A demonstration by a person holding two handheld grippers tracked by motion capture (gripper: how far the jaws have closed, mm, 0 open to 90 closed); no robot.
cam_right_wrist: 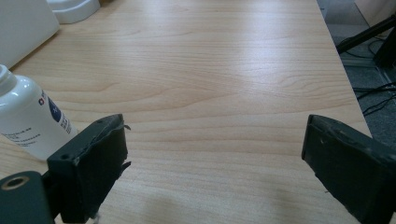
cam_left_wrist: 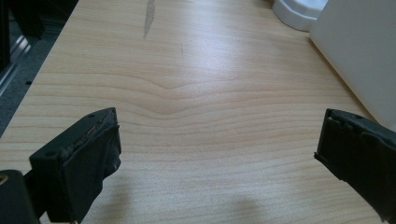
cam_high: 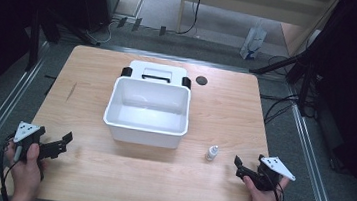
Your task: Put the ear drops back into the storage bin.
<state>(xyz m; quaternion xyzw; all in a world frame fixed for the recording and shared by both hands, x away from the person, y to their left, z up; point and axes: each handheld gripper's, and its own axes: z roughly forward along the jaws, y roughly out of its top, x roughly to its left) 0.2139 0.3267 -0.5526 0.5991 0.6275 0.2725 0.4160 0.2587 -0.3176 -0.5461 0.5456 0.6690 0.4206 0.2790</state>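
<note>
High view is showing one light wooden desk (cam_high: pixel 107 183), one empty white rectangular plastic bin (cam_high: pixel 147 111) sitting mid-desk, one small white bottle (cam_high: pixel 212 153) standing near the front-right corner, one dark round disc (cam_high: pixel 200 80) lying by the far edge. Left gripper (cam_high: pixel 65 140) and right gripper (cam_high: pixel 238 166) are hovering at the front corners, jaws spread, grasping nothing. A white lidded object (cam_high: pixel 157 71) is sitting half-hidden behind the bin.
</note>
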